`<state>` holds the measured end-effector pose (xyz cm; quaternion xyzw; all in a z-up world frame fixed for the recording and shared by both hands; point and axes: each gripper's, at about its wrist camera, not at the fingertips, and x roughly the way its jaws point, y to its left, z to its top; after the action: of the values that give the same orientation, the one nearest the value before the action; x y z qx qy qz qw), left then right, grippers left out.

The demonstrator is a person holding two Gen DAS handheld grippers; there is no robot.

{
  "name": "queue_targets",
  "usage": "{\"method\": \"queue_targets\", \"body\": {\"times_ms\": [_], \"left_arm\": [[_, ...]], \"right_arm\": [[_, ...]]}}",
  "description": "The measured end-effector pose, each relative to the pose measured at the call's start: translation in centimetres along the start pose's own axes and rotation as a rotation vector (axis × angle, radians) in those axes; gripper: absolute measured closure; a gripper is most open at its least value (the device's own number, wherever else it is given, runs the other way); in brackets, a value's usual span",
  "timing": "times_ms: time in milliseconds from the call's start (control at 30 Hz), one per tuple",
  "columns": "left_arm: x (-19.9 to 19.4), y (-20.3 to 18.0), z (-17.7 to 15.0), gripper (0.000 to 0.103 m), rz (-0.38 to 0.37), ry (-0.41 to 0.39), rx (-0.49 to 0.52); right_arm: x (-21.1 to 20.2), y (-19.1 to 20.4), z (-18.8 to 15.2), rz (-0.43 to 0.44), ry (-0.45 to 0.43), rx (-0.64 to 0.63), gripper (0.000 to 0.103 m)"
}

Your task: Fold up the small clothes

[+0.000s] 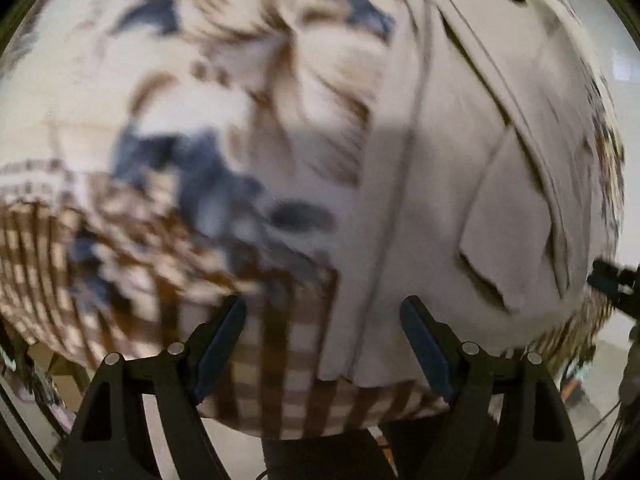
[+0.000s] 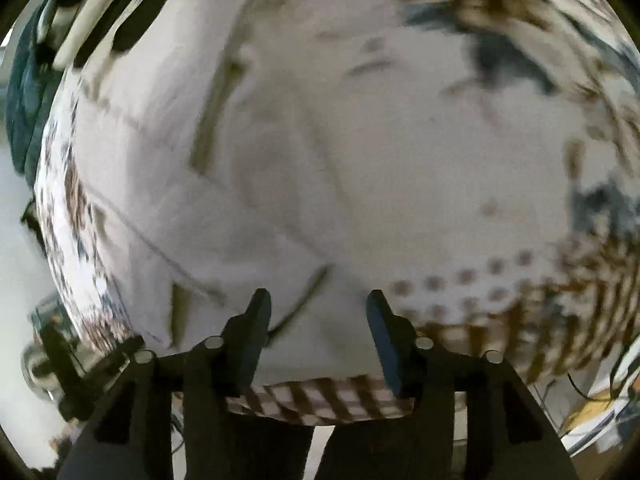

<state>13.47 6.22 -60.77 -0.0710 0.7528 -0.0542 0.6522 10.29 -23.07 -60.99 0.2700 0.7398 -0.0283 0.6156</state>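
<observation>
A pale grey-lilac garment [image 1: 448,168] lies spread on a table covered by a patterned cloth [image 1: 120,248] with brown checks and blue blotches. It fills the right half of the left wrist view and most of the right wrist view [image 2: 280,168]. Both views are motion-blurred. My left gripper [image 1: 323,307] is open and empty above the garment's near hem, straddling the garment edge and the checked cloth. My right gripper [image 2: 318,300] is open and empty above the garment's near edge. A folded flap of the garment [image 1: 504,240] lies at the right.
The table's near edge [image 2: 320,404] with checked cloth shows just beyond the fingers. A dark teal fabric [image 2: 28,92] hangs at the far left. Metal objects [image 2: 44,356] sit at lower left. The other gripper's black tip [image 1: 616,284] shows at the right edge.
</observation>
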Motion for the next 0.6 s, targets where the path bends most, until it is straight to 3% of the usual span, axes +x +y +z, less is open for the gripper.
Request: {"method": "queue_targets", "body": {"times_ms": [67,100,167,200,233,267,300,333,400,600], "left_arm": [[0.4,-0.6,-0.4,0.03,-0.028,-0.003,0.023],[0.3,-1.0,-0.7,0.039,-0.047,-0.017,0.033],[0.3,-1.7,-1.0,0.093,-0.069,-0.015,0.045],[0.5,-2.6,-0.8,0.099,-0.075,-0.018,0.047],[0.1,-3.1,-1.2,0.099,-0.091,-0.024,0.05],[0.0,-3.8,-0.9,0.1,-0.1,-0.029,0.047],[-0.3,-3.9,-1.0,0.1,-0.106,-0.031,0.043],[-0.6,-4.0,-1.2,0.1,-0.115,-0.027,0.034],[-1.3,-3.0,-1.0,0.1,-0.145,-0.026,-0.003],[-6.1,-1.0,3.2,0.1,-0.294,-0.081,-0.187]], "right_arm": [[0.0,-2.2,0.3,-0.007,0.032,0.036,0.051],[0.3,-3.3,0.4,0.002,0.058,0.053,0.051],[1.4,-5.3,0.4,0.041,0.118,0.087,0.051],[1.8,-5.8,0.4,0.082,0.137,0.099,0.051],[2.3,-6.1,0.4,0.131,0.159,0.103,0.051],[2.7,-6.1,0.2,0.158,0.172,0.098,0.06],[2.6,-6.1,-0.1,0.171,0.17,0.085,0.089],[2.5,-6.0,-0.3,0.169,0.172,0.077,0.101],[1.8,-5.7,-0.7,0.18,0.156,0.072,0.1],[-3.1,-4.1,1.5,0.348,0.08,0.117,0.1]]}}
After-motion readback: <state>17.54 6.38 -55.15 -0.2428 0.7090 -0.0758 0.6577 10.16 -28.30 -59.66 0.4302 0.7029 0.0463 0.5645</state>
